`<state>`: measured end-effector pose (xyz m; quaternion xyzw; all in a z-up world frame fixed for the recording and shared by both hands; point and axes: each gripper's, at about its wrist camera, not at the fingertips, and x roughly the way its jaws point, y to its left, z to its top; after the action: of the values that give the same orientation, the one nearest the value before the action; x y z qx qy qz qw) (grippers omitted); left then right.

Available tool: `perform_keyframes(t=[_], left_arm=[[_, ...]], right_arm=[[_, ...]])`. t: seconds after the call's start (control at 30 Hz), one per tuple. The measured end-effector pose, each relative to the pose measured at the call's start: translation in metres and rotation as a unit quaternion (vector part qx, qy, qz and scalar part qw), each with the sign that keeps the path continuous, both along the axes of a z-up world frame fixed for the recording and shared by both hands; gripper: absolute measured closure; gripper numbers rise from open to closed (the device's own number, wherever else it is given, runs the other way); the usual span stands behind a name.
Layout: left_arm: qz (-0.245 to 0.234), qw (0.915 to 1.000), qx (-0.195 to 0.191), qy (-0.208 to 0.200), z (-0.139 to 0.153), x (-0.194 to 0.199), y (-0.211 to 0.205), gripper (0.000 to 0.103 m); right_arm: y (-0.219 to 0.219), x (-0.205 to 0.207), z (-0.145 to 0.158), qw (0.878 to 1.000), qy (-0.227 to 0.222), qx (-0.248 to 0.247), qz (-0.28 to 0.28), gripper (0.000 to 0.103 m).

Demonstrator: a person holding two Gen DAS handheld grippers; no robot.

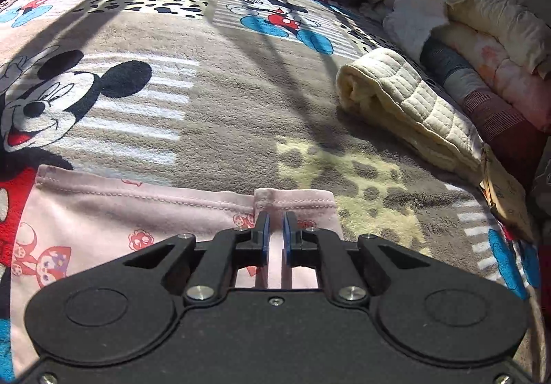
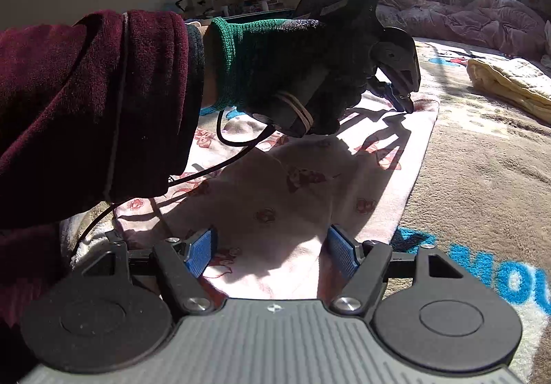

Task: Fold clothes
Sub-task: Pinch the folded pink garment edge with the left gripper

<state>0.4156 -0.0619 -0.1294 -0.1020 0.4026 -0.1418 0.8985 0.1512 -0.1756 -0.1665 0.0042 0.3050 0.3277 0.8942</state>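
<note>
A pale pink garment (image 1: 137,212) with small red cartoon prints lies flat on a cartoon-mouse blanket (image 1: 241,91). My left gripper (image 1: 275,217) is at the garment's far hem, its blue pads nearly together with a small raised fold of the pink cloth pinched between them. In the right wrist view the same left gripper (image 2: 403,103), held by a black-gloved hand (image 2: 303,57), touches the far corner of the garment (image 2: 310,184). My right gripper (image 2: 272,239) stands wide open low over the garment's near end, its pads apart from the cloth.
A rolled cream quilted cloth (image 1: 406,102) lies to the right on the blanket (image 2: 482,160), also seen as cream cloth (image 2: 509,81). Piled bedding (image 1: 482,40) lines the right edge. A maroon sleeve (image 2: 86,108) and a black cable (image 2: 220,163) cross the garment's left side.
</note>
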Motion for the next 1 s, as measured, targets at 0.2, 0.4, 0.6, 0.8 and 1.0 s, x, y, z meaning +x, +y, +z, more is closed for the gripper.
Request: perform_keyframes(t=[0.2,0.4,0.6,0.8,1.0], left_arm=[[0.02,0.9983,0.023,-0.05,0.042,-0.059,0.033,0.092],[0.085,0.9937,0.003,-0.074,0.055,-0.156,0.112,0.072],[0.197,0.9758,-0.071,-0.062,0.04,-0.245,0.201,0.071],[0.265,0.9472,-0.178,-0.029,0.011,-0.285,0.241,0.071],[0.286,0.9271,-0.242,-0.009,-0.014,-0.292,0.25,0.071]], right_arm=[[0.0,-0.003,0.002,1.0,-0.013,0.005,0.0,0.031],[0.006,-0.018,0.009,0.999,-0.044,-0.007,0.004,0.031],[0.008,-0.034,0.009,0.998,-0.052,-0.025,0.004,0.031],[0.015,-0.055,0.003,0.997,-0.061,-0.044,0.002,0.031],[0.013,-0.066,0.001,0.997,-0.069,-0.036,-0.013,0.03]])
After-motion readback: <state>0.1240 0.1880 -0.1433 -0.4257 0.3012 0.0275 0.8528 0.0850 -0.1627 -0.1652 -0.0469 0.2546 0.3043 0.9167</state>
